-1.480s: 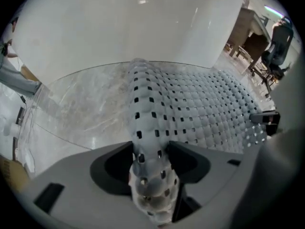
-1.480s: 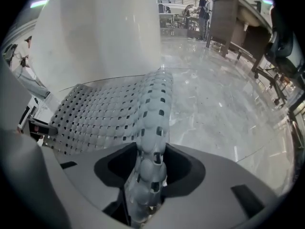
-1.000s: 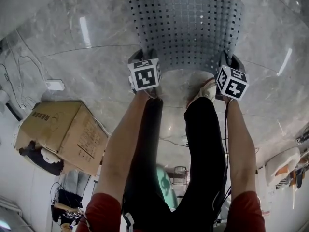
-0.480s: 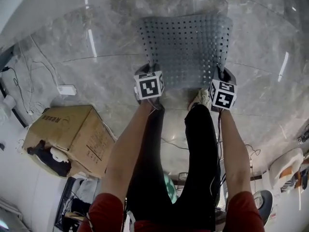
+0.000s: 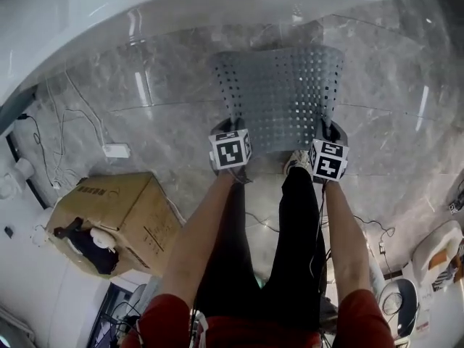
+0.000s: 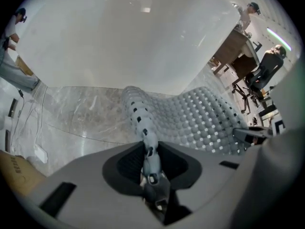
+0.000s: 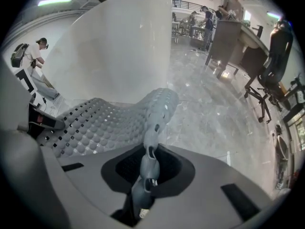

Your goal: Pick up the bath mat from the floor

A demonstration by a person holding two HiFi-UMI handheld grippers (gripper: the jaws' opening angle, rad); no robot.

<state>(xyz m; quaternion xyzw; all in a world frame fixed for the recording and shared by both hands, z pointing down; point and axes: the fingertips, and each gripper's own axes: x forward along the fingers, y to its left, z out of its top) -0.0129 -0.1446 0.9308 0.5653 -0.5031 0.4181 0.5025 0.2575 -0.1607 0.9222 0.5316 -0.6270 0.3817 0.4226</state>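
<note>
The grey perforated rubber bath mat (image 5: 279,96) is held up by its near edge. It sags between the two tools above the glossy grey marble floor (image 5: 159,122), in front of the curved white bathtub wall (image 5: 145,9). Whether its far edge rests on the floor cannot be told. The left tongs (image 6: 151,171) are clenched on the mat's left corner, with the rim squeezed into a thin ridge between the jaws. The right tongs (image 7: 144,178) pinch the right corner the same way. In the head view the marker cubes (image 5: 230,151) hide both pairs of jaws, and the person's black-clad legs (image 5: 290,252) cover the floor beneath. A brown cardboard box (image 5: 119,212) lies to the left, its dark contents hard to make out.
</note>
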